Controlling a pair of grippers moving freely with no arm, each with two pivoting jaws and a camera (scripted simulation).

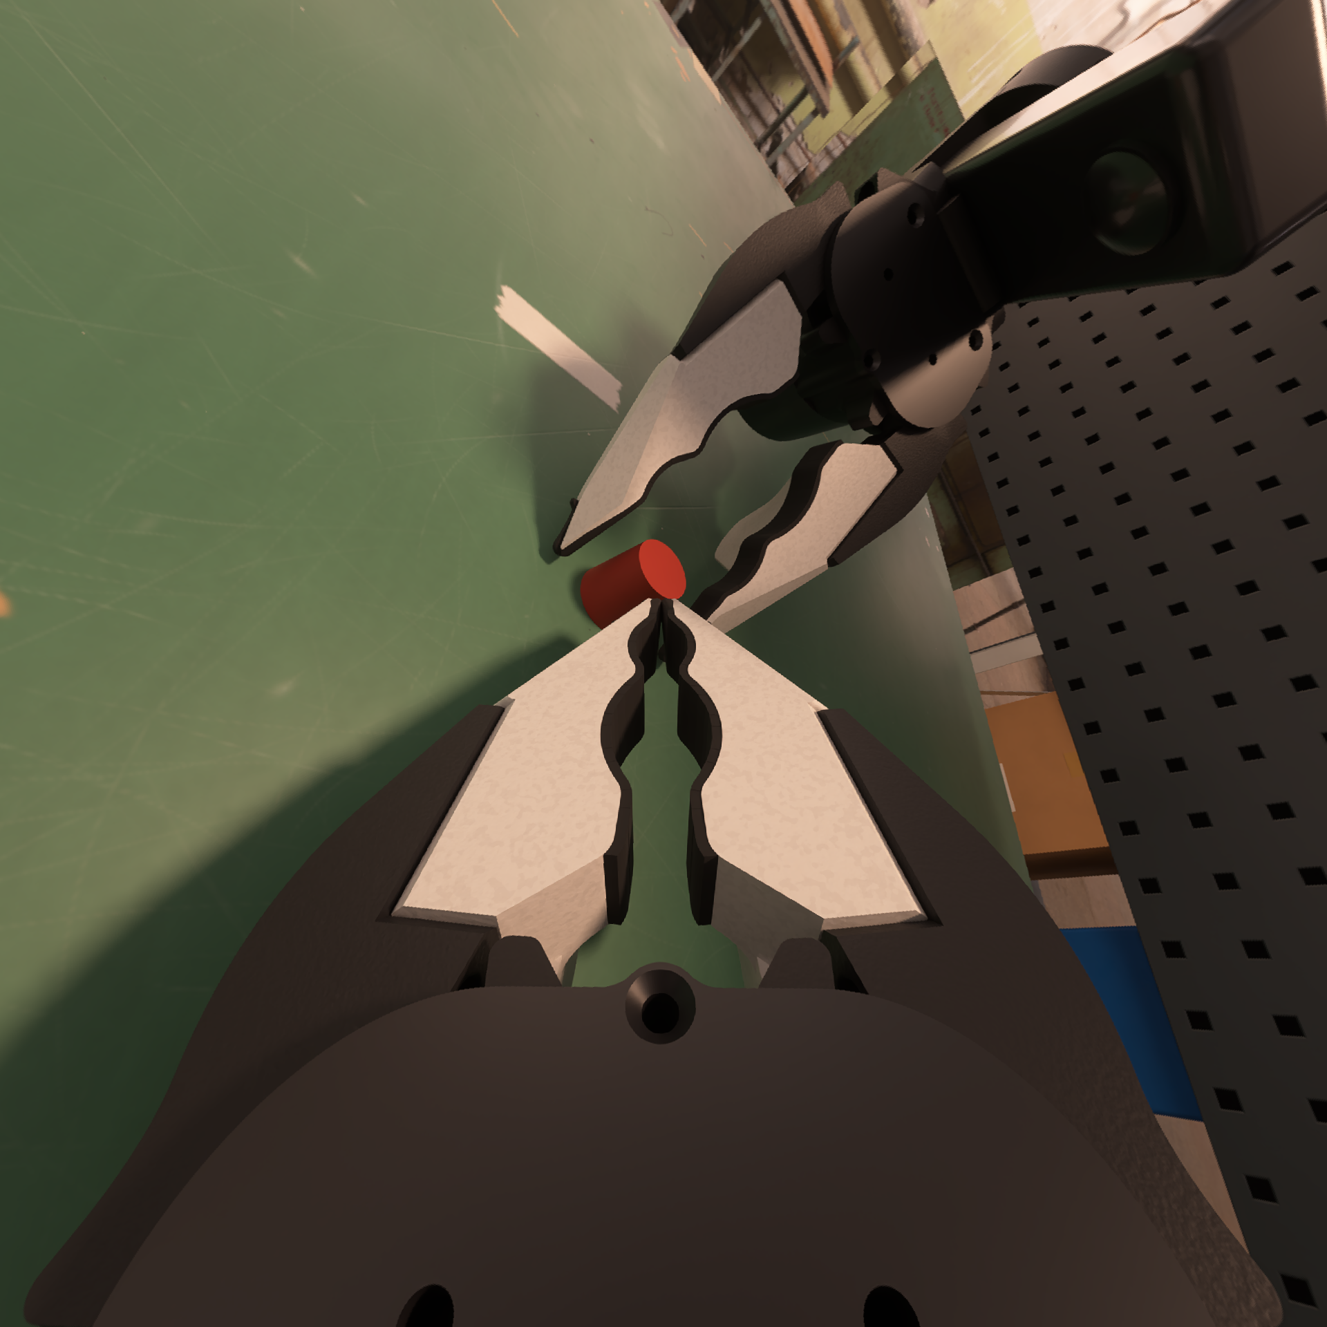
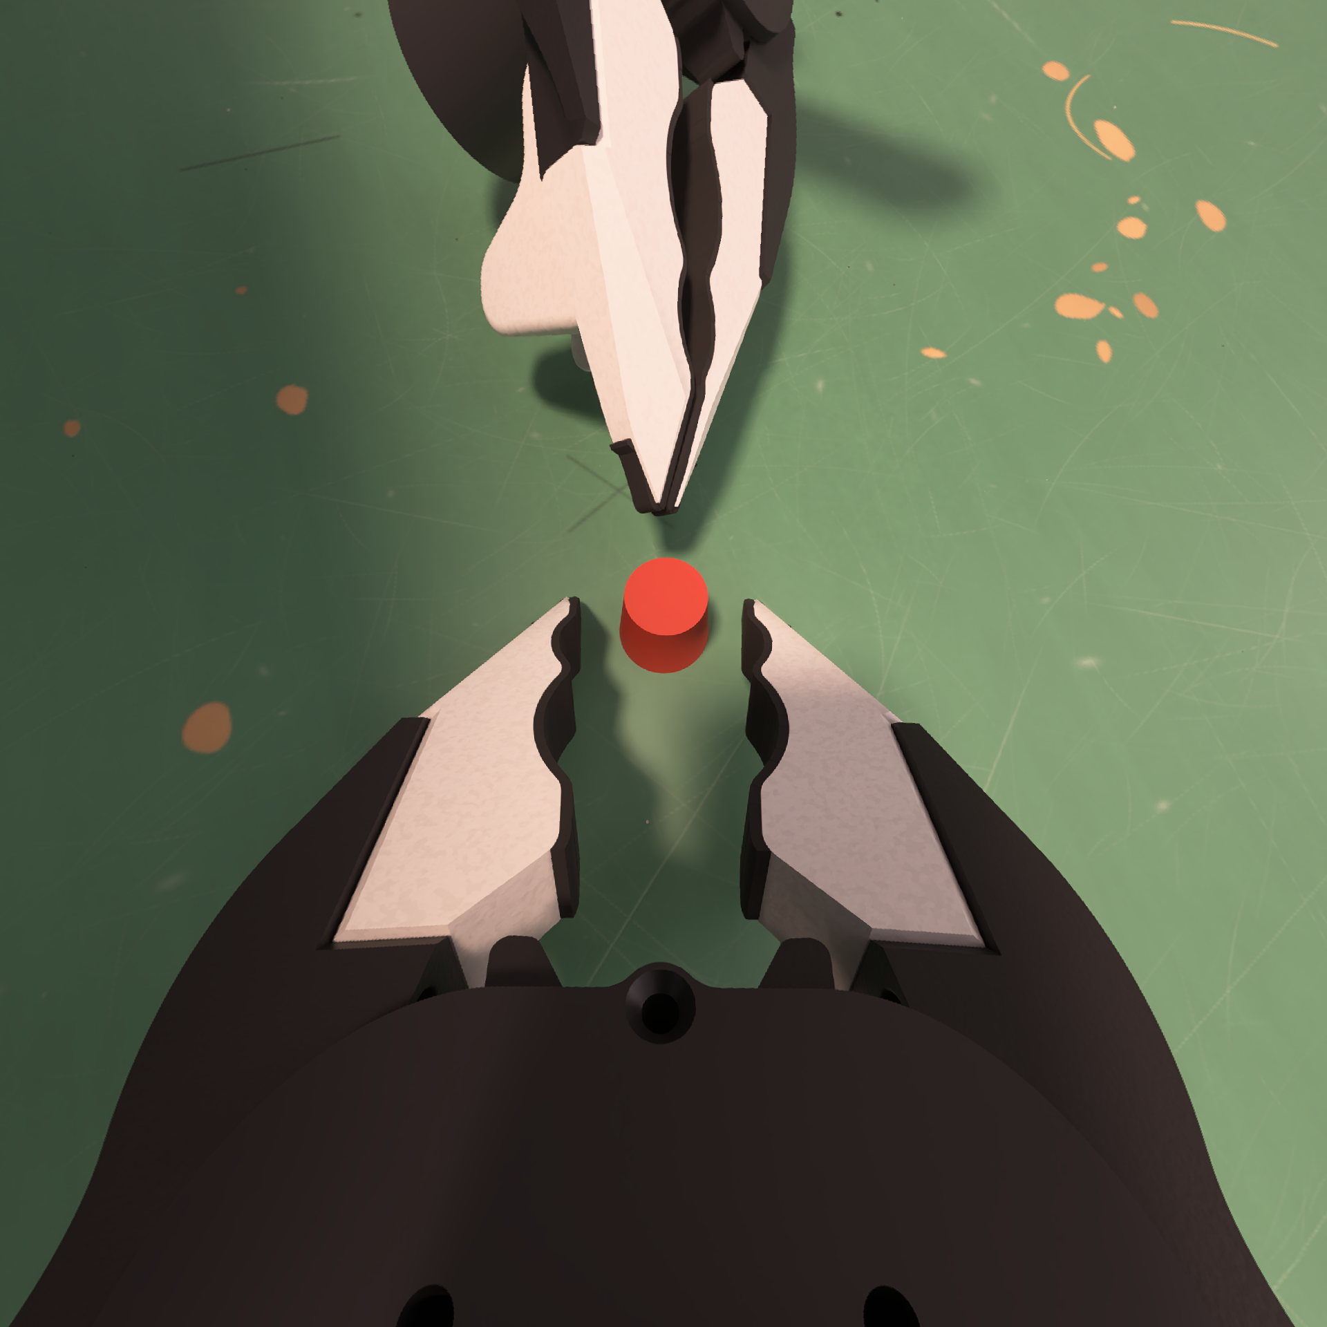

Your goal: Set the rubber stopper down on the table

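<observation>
A red rubber stopper (image 2: 664, 646) stands upright, wide end up, on the green table (image 2: 1005, 646). My right gripper (image 2: 660, 603) is open, and its two fingers flank the stopper without touching it. My left gripper (image 1: 660, 607) is shut and empty, its tip just short of the stopper (image 1: 617, 592). In the right wrist view the left gripper (image 2: 657, 506) points down at the table just beyond the stopper, with a small gap. In the left wrist view the right gripper (image 1: 638, 580) comes in from the upper right, one finger on each side of the stopper.
A black perforated panel (image 1: 1185, 646) stands along the table's right edge. A strip of white tape (image 1: 556, 348) lies on the table behind the stopper. Orange paint spots (image 2: 1077, 305) mark the surface. Orange and blue boxes (image 1: 1041, 775) sit beyond the edge.
</observation>
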